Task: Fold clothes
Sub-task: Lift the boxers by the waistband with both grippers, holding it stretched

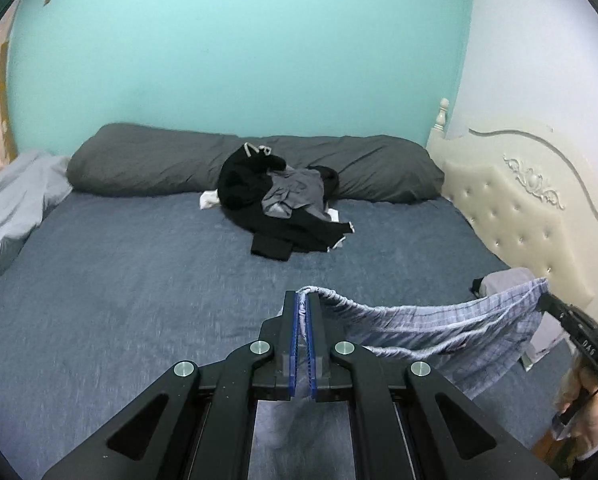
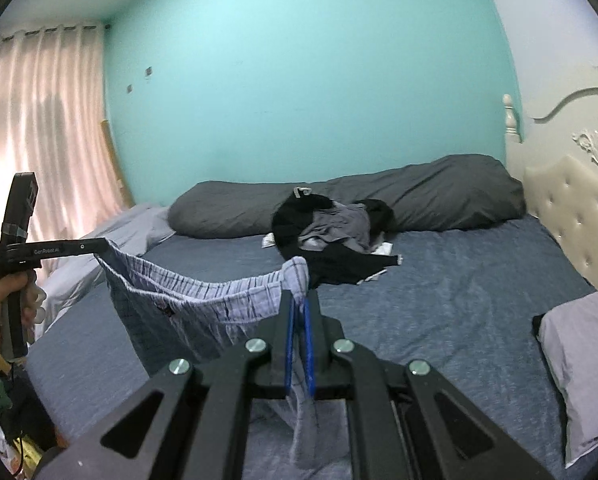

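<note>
Light blue plaid shorts (image 1: 439,330) hang stretched between my two grippers above the bed. My left gripper (image 1: 302,300) is shut on one end of the waistband. My right gripper (image 2: 299,300) is shut on the other end; the shorts (image 2: 187,300) sag between them. The right gripper also shows at the right edge of the left wrist view (image 1: 545,300), and the left gripper at the left of the right wrist view (image 2: 99,250). A pile of black and grey clothes (image 1: 283,204) lies by the pillow; it also shows in the right wrist view (image 2: 335,236).
The bed has a dark blue sheet (image 1: 139,280). A long grey pillow (image 1: 147,160) lies along the turquoise wall. A cream tufted headboard (image 1: 519,200) stands at the right. A folded grey garment (image 2: 579,360) lies on the bed's right side. Grey bedding (image 1: 11,200) is bunched at the left.
</note>
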{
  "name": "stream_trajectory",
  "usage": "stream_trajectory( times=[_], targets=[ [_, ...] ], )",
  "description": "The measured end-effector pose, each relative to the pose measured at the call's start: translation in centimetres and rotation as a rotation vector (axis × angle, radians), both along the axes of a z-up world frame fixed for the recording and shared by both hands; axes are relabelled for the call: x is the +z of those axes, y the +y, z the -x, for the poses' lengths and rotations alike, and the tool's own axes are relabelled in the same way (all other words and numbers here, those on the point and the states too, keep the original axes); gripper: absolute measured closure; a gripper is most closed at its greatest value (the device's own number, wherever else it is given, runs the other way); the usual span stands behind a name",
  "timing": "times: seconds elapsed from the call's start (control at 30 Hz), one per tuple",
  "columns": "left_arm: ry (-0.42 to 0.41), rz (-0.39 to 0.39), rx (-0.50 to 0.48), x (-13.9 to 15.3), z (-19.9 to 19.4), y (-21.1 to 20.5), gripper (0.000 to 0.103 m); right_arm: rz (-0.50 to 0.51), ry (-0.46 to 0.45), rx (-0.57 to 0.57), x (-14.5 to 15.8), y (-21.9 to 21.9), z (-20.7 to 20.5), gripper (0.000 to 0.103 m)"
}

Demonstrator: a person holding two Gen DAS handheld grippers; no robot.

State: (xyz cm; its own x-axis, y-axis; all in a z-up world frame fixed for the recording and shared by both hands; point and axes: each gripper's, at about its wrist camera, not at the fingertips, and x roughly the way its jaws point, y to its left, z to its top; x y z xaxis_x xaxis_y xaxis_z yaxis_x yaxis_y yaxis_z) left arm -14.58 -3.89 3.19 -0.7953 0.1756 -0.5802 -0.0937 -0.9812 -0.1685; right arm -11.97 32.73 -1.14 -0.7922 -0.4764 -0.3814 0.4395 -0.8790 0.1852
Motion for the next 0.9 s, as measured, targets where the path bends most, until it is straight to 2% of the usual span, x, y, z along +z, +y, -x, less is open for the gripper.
stream_trajectory(
  times=[0.2,0.47,0.67,0.9],
  targets=[
    [-0.033,-0.041,0.021,-1.7,-4.1,-1.6,0.099,0.012,-0.010,0.040,-0.5,-1.7,-3.2,0.099],
    [-0.083,-0.051,0.048,-6.1,-6.7,-2.7,0.099,0.015,-0.068,0.060,-4.6,-3.7,-5.8,0.099],
    [-0.124,-0.062,0.074,-9.6,-5.1,-3.1,0.099,-0.007,-0.114,0.041,-7.3,-4.6,-4.8,0.099],
    [-0.160,-0.088,0.108,-12.2,0.0,-4.4,0.099,-0.057,-0.149,0.021,-9.7,-5.8,0.2,0.099]
  ],
)
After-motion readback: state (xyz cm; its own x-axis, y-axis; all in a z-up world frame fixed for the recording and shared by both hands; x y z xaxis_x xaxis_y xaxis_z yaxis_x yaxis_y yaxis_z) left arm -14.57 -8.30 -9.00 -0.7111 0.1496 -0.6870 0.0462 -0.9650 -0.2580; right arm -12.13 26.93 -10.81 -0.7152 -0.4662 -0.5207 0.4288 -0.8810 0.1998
